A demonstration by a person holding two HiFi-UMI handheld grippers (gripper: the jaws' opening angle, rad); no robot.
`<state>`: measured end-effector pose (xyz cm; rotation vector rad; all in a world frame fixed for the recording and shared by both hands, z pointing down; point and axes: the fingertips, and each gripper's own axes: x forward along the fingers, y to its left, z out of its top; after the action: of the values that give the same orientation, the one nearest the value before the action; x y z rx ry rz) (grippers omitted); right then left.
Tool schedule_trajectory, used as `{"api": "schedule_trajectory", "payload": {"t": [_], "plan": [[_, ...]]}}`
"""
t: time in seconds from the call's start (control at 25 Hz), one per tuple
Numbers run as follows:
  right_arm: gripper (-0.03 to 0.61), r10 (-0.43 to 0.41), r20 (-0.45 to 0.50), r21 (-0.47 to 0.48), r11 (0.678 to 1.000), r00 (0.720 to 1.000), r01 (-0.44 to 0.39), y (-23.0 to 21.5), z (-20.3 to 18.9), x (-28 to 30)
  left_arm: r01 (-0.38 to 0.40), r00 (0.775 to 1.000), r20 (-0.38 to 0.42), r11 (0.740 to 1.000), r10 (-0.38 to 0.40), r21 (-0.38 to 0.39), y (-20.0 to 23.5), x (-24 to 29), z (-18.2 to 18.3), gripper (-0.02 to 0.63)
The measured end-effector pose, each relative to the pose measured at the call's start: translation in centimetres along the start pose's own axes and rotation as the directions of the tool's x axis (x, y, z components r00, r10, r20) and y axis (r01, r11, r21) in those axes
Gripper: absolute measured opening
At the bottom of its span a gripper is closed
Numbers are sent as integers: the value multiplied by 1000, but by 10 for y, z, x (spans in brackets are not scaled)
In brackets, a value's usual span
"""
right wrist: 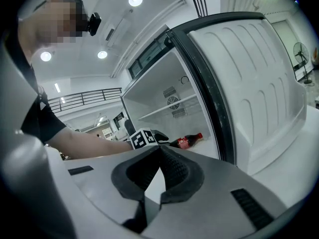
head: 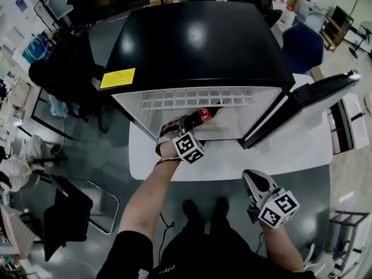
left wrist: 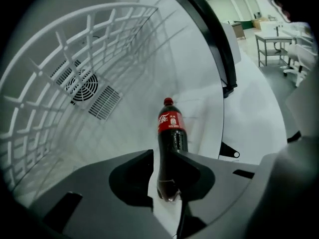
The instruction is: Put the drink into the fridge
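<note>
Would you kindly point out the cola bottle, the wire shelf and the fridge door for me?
cola bottle [left wrist: 171, 123], left gripper view, on its red label.
wire shelf [left wrist: 89, 41], left gripper view, in the middle of its white grid.
fridge door [right wrist: 249, 83], right gripper view, on its white inner lining.

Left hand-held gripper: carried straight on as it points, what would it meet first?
The left hand-held gripper grips a cola bottle, whose red cap would probably reach the fridge's white inner wall first; depth is unclear.
</note>
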<state>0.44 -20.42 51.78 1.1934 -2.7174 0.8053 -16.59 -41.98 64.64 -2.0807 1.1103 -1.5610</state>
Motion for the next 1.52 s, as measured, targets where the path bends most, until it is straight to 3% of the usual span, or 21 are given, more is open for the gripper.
{"api": "schedule_trajectory", "payload": {"t": [0.12, 0.2, 0.28, 0.36, 0.52, 0.68, 0.92, 1.08, 1.36, 1.44, 1.52], "plan": [[14, 5, -1, 1, 1000, 1000, -5, -3, 1, 2, -13, 999, -30, 996, 10, -86, 15, 3, -14, 98], [14, 11, -5, 2, 1000, 1000, -11, -3, 1, 4, 7, 1000, 2, 982, -6, -188, 19, -6, -14, 112], [14, 17, -9, 4, 1000, 1000, -17, -4, 1, 7, 46, 999, 32, 970, -39, -238, 10, -15, -13, 140], [14, 24, -15, 5, 1000, 1000, -24, -4, 0, 9, 72, 997, -1, 976, -74, -207, -7, -11, -20, 207], [14, 42, -28, 2, 999, 999, -42, -1, -1, 11, 49, 993, -95, 987, -65, -156, -11, 11, -39, 262], [14, 43, -37, 9, 999, 998, -43, -6, -6, 9, -13, 988, -152, 998, 3, -69, 6, 28, -44, 268], [14, 26, -62, 24, 999, 998, -25, -21, -13, -1, -38, 981, -193, 997, 25, -67, 23, 47, -45, 282], [14, 30, -55, 20, 999, 998, -29, -24, -7, -4, -43, 985, -173, 983, 12, -179, 34, 41, -43, 281], [14, 57, -22, -18, 998, 998, -58, -11, 18, -2, -7, 999, -36, 897, -9, -441, 30, -5, -21, 263], [14, 74, -23, -34, 997, 997, -75, -3, 24, 0, 14, 1000, -17, 890, -25, -456, 22, -13, -15, 235], [14, 94, -31, -49, 994, 995, -95, 6, 26, 2, 34, 997, -49, 920, -58, -391, 7, -9, -16, 227]]}}
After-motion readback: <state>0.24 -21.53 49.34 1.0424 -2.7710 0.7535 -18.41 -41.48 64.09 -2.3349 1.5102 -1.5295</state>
